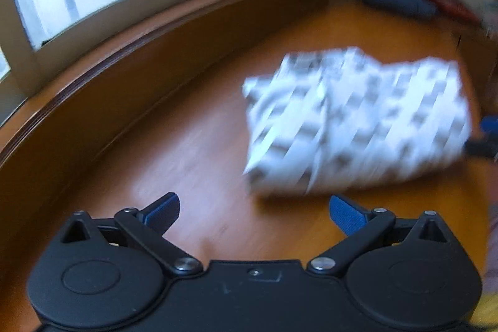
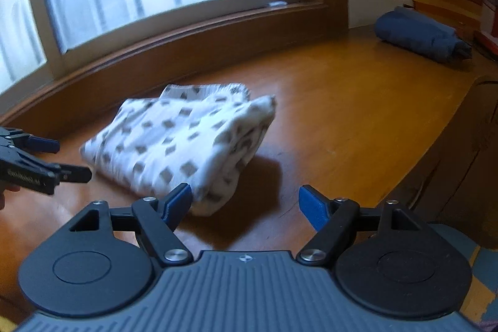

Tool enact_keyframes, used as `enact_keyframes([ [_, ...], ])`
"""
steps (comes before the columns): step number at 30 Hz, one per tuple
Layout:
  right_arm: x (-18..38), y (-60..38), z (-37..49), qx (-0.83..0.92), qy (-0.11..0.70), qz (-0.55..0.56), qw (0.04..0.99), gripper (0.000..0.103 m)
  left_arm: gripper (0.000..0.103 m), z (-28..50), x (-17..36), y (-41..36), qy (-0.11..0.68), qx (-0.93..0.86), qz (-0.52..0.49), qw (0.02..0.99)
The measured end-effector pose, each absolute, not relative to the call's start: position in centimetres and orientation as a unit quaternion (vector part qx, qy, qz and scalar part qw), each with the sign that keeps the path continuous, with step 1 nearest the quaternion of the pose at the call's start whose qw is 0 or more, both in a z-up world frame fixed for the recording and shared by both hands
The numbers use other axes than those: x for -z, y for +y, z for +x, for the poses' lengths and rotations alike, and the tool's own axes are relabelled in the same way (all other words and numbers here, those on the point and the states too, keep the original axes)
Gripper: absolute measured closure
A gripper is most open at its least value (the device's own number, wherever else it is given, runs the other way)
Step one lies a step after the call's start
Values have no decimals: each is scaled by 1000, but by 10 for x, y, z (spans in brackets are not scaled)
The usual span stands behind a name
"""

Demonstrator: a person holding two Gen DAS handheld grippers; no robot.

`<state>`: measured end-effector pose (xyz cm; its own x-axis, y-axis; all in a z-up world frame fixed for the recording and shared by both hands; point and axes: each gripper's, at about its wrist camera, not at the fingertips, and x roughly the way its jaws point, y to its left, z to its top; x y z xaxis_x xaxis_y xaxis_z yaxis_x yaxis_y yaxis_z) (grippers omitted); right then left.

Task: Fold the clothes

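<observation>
- The left gripper (image 1: pixel 253 212) tilts down toward the wooden table (image 1: pixel 186 151), jaws spread wide with nothing between the blue pads (image 1: pixel 163 209); its view is smeared with blur.
- The right gripper (image 2: pixel 244 204) also angles downward, jaws released and wide, empty; its left pad (image 2: pixel 177 203) sits just beside the near corner of the cloth.
- The folded white garment (image 2: pixel 183 142) with grey squares lies on the table, left of centre, near the window sill (image 2: pixel 186 33).
- In the right wrist view the left gripper pokes in from the left edge, near the garment's left side.
- A rolled blue cloth (image 2: pixel 420 35) lies far right, well apart.
</observation>
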<state>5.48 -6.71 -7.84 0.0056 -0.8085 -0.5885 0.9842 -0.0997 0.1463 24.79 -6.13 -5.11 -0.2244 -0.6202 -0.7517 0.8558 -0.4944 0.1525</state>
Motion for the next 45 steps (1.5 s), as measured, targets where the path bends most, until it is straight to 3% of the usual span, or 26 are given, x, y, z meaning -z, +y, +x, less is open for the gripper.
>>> enact_keyframes([
  [10,93,-91,98,654,247,165,696,26,1,229,68,-94,146,825,364,408],
  [13,99,-102,104,644,265,161,699,54,22,226,67,-96,156,850,349,363],
  [17,80,-94,98,627,227,189,721,65,24,232,46,-76,138,872,318,345],
  [25,28,-45,64,560,110,282,771,66,19,270,-25,-25,169,909,192,330],
  [30,17,-50,39,545,-6,353,761,66,11,257,-24,-33,152,890,206,377],
  [35,45,-103,35,614,5,377,693,64,8,221,24,-93,177,846,268,426],
  [39,74,-134,59,675,92,325,656,62,0,204,53,-119,182,822,281,460],
  [43,78,-133,72,708,122,284,635,46,0,213,55,-130,228,819,269,453],
  [45,72,-125,68,701,107,297,639,44,2,222,42,-120,218,820,264,458],
])
